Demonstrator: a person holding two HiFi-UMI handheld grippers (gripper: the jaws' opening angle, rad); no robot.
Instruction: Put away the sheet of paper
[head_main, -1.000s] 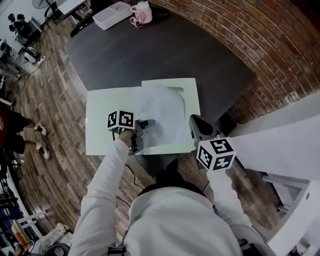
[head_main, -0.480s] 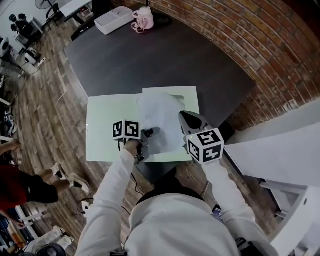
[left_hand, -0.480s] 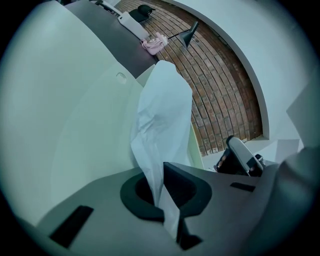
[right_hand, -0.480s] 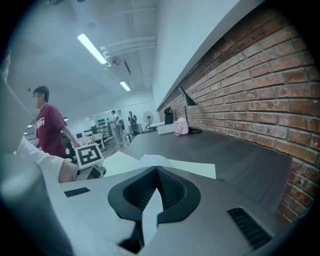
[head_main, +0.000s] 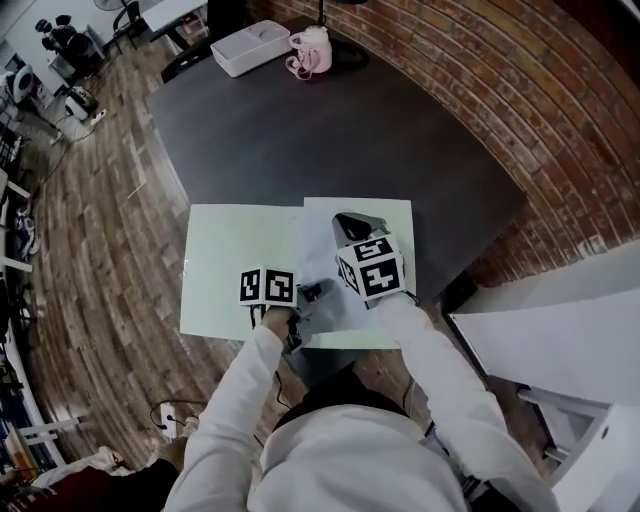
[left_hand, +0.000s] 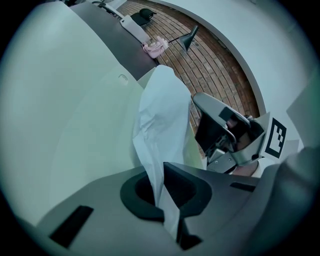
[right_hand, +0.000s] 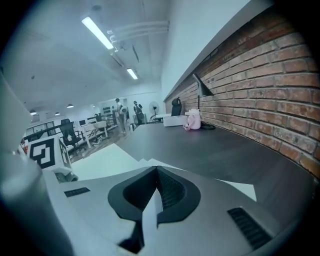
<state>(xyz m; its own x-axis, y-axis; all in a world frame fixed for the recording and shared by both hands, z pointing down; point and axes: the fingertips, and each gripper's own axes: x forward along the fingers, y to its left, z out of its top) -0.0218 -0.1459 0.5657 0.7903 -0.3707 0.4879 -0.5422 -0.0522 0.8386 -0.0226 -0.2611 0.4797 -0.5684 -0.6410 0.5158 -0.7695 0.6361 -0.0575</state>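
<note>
Dark table (head_main: 300, 130) along a brick wall (head_main: 480, 90), with a pale green folder (head_main: 230, 270) open under both sets of fingers. The left gripper (head_main: 310, 293) is clamped on the sheet of paper (head_main: 320, 250), which rises just ahead of its fingers. The right gripper (head_main: 345, 222), fingers pinched together, hangs right beside it. A white box (head_main: 250, 45) and a pink item (head_main: 312, 50) sit far beyond.

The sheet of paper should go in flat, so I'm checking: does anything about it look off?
Yes: the sheet of paper stands up off the pale green folder, bowed and creased, pinched by the left tool and the right tool rather than lying flat.
</note>
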